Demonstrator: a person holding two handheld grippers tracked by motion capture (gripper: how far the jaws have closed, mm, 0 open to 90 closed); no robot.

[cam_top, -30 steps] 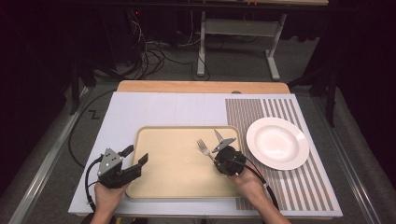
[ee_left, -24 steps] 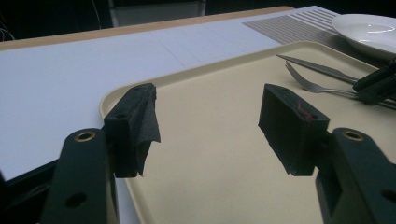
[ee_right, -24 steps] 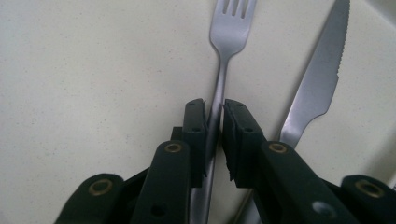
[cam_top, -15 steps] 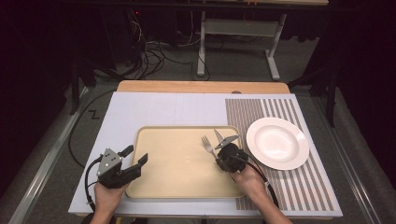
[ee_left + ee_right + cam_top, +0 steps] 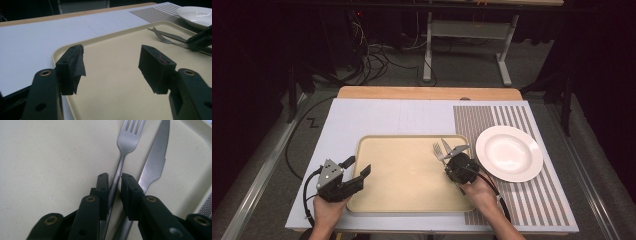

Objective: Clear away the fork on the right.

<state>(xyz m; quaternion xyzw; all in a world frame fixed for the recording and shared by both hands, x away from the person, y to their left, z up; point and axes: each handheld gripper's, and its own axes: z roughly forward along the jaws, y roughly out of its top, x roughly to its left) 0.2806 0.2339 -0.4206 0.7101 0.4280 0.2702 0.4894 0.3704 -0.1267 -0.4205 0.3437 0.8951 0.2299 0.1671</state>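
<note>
A metal fork (image 5: 131, 137) and a serrated knife (image 5: 156, 157) lie side by side at the right end of the beige tray (image 5: 50, 157). My right gripper (image 5: 115, 176) points down at them with the fork's handle between its jaws. The jaws have just been opening, and a thin gap shows beside the handle. In the high view the right gripper (image 5: 451, 157) sits over the fork (image 5: 438, 149) near the tray's right rim. My left gripper (image 5: 358, 165) stands open and holds nothing at the tray's (image 5: 407, 172) left rim. The left gripper view shows its wide-apart jaws (image 5: 112, 57) above the tray (image 5: 112, 100).
A white plate (image 5: 509, 152) rests on the striped mat (image 5: 532, 200) to the right of the tray. The pale table board (image 5: 387, 117) stretches behind the tray. Cables and a metal stand are on the floor beyond the table.
The right gripper and the fork have shifted a little to the right and farther away across the tray. The left gripper has stayed where it was.
</note>
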